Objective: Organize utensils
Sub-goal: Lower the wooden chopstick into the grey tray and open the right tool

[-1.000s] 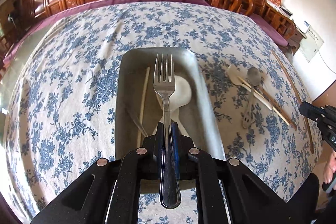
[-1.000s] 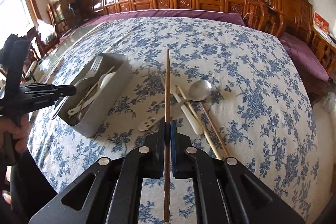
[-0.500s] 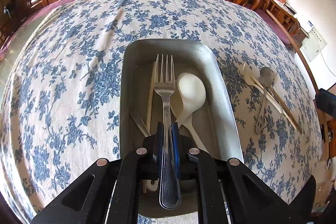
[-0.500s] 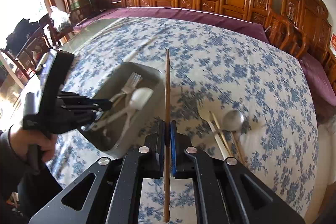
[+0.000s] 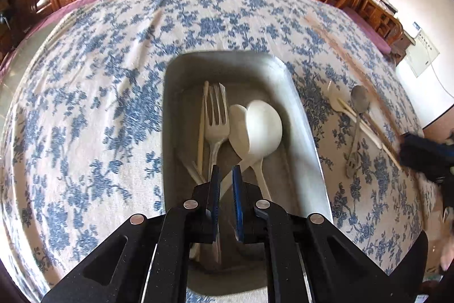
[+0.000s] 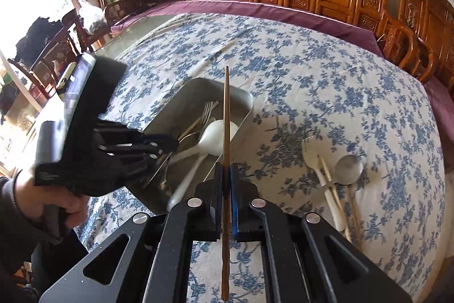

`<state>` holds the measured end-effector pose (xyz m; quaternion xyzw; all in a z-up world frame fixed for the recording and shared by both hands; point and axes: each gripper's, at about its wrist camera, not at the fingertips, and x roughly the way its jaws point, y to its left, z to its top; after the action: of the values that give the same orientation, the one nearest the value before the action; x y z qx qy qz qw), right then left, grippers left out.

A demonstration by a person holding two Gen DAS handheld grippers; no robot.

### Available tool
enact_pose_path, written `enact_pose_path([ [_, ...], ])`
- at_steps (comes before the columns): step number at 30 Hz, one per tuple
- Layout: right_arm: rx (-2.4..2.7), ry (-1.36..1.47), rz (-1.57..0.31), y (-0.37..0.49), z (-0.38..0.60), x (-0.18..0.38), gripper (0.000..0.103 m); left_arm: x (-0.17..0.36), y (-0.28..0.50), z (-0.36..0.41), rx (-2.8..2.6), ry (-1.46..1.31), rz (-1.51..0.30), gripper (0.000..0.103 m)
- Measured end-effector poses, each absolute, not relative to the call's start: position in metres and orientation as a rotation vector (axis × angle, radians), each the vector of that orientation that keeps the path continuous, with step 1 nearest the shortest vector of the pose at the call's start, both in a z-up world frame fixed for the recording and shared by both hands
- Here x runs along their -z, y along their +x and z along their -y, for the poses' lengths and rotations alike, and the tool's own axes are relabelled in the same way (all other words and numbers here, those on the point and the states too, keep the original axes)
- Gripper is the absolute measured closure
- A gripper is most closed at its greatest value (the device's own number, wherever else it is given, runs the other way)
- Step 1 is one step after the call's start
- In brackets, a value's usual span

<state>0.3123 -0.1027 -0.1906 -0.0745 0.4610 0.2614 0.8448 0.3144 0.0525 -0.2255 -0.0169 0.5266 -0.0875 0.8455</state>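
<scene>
Beneath the left gripper's narrowly parted, empty jaws, the metal tray holds fork and white spoons — the right gripper clamps a wooden chopstick; metal spoon and others remain beside it on the tablecloth.

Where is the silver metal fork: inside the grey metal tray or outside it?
Inside. The silver metal fork lies within the grey metal tray walls, between a pale chopstick and a white plastic spoon.
</scene>
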Motion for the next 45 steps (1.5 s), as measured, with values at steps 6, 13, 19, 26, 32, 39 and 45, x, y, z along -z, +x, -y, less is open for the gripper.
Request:
enact_pose_path([
  [6,-0.571,-0.14,-0.993,0.311,0.087,0.205,0.097,0.198,0.289,-0.073,0.168,-0.038,-1.049,0.095],
  [13,-0.601,-0.043,-1.011,0.328,0.067,0.213,0.097,0.176,0.258,-0.105,0.128,-0.082,-1.005,0.093],
  [19,-0.606,0.018,-1.034,0.347,0.048,0.225,0.097,0.166,0.245,-0.118,0.108,-0.079,-0.979,0.085],
  [26,-0.589,0.081,-1.082,0.362,0.036,0.247,0.097,0.155,0.24,-0.118,0.11,-0.065,-0.958,0.083],
  [32,-0.571,0.122,-1.117,0.367,0.03,0.264,0.097,0.152,0.239,-0.117,0.112,-0.054,-0.957,0.082],
  [39,-0.579,0.081,-1.128,0.36,0.021,0.272,0.097,0.15,0.238,-0.115,0.107,-0.046,-0.955,0.082],
  [45,-0.594,0.048,-1.122,0.351,0.023,0.271,0.096,0.149,0.237,-0.11,0.109,-0.04,-0.951,0.082],
])
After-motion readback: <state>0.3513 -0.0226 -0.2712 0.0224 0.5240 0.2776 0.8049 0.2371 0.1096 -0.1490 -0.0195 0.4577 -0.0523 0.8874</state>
